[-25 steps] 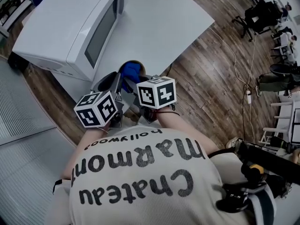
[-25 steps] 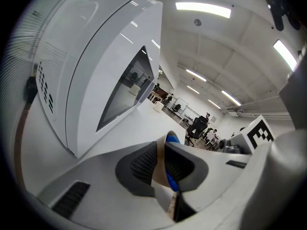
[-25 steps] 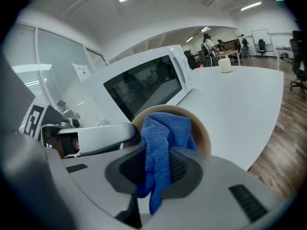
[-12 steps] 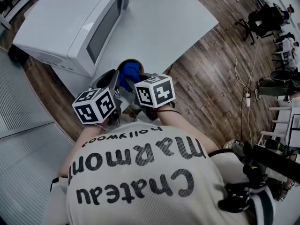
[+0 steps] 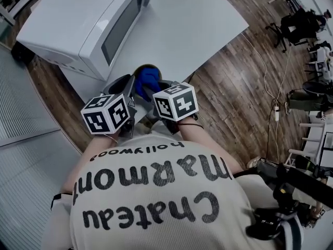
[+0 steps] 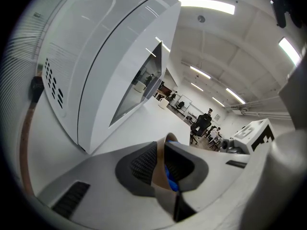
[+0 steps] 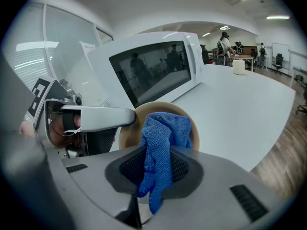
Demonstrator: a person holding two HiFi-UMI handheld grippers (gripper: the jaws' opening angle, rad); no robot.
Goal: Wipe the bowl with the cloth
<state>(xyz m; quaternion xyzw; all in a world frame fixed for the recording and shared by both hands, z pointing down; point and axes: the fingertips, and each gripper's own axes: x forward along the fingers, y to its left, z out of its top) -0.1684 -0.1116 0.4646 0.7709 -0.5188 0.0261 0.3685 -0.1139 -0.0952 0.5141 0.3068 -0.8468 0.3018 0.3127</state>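
Note:
A tan bowl is held just off the near edge of the white table, in front of the microwave. My left gripper is shut on the bowl's rim, which stands edge-on between its pads. My right gripper is shut on a blue cloth, and the bunched cloth presses into the bowl's inside. In the head view the blue cloth fills the bowl just beyond both marker cubes. The left gripper and the right gripper sit side by side there, their jaws mostly hidden.
A white microwave stands on the white table just behind the bowl. A pale cup sits at the table's far end. Wood floor lies to the right, with a cable across it and office chairs further off.
Both grippers with bowl and cloth stay in nearly the same spot. The right gripper has rolled slightly and the cloth has shifted a little inside the bowl.

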